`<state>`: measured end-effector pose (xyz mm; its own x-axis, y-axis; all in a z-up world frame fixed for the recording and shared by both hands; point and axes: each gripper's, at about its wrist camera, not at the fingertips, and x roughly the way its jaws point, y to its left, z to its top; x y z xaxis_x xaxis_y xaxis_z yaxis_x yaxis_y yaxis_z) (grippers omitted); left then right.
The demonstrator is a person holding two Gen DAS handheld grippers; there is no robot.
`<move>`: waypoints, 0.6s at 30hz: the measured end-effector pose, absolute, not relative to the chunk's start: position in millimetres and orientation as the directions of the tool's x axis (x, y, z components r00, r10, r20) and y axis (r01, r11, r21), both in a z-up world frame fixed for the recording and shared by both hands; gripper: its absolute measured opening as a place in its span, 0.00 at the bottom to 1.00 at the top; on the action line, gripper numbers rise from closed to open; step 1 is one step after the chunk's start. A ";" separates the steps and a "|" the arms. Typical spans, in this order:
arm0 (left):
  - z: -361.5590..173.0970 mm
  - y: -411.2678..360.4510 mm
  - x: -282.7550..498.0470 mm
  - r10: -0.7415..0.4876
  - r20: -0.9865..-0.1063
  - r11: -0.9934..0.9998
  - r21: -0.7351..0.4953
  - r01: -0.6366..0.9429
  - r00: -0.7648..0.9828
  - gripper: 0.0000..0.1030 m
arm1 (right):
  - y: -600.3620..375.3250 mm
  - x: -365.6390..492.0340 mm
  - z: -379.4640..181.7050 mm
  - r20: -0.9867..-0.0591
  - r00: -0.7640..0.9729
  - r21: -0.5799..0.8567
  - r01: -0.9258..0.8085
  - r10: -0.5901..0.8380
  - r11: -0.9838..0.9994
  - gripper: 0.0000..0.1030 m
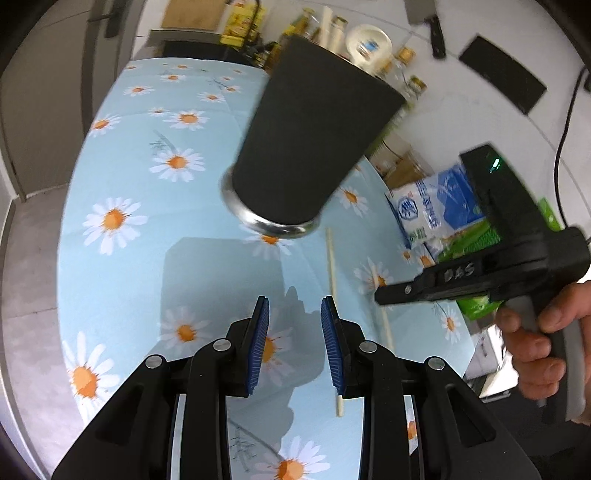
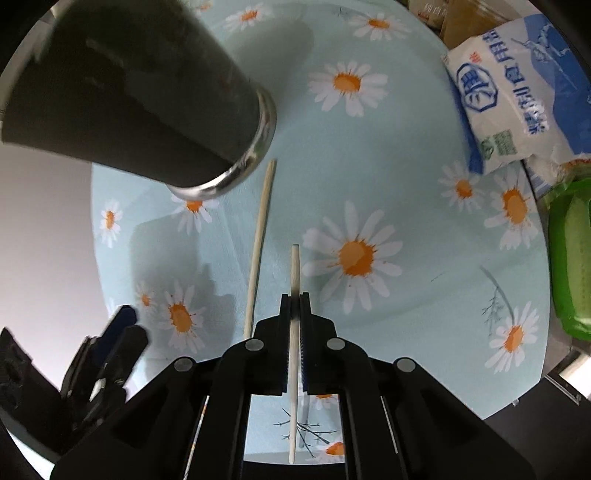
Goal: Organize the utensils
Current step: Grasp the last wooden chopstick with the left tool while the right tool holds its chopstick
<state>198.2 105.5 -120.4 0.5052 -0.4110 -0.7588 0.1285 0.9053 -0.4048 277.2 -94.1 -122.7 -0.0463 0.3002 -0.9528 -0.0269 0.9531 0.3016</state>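
Note:
A tall black holder cup [image 1: 306, 147] with a steel base rim stands on the daisy tablecloth [image 1: 129, 166]; it also shows in the right wrist view [image 2: 140, 96]. My right gripper [image 2: 295, 299] is shut on a wooden chopstick [image 2: 295, 266] and holds it above the cloth. A second chopstick [image 2: 260, 240] lies on the cloth beside the cup; it also shows in the left wrist view [image 1: 332, 280]. My left gripper [image 1: 294, 306] is open and empty in front of the cup. The right gripper's body [image 1: 491, 258] shows at the right in the left wrist view.
A blue-and-white bag [image 2: 517, 92] and a green packet [image 2: 572, 258] lie at the table's right edge. Bottles, jars and a white bowl [image 1: 369, 44] stand behind the cup. A cleaver [image 1: 424, 18] hangs on the wall.

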 end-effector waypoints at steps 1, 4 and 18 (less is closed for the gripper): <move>-120.9 98.5 202.8 -0.415 -0.772 0.906 -0.399 0.141 0.482 0.27 | -99.1 279.1 -120.2 -0.949 -0.043 0.313 -0.031 0.311 0.949 0.05; -120.4 81.1 213.7 -0.415 -0.795 0.909 -0.383 0.165 0.442 0.27 | -119.3 286.7 -108.9 -0.937 -0.013 0.348 -0.051 0.348 0.936 0.05; -140.0 15.0 259.4 -0.265 -0.925 0.953 -0.208 0.222 0.273 0.27 | -188.7 298.7 -98.1 -0.877 -0.005 0.478 -0.097 0.480 0.873 0.05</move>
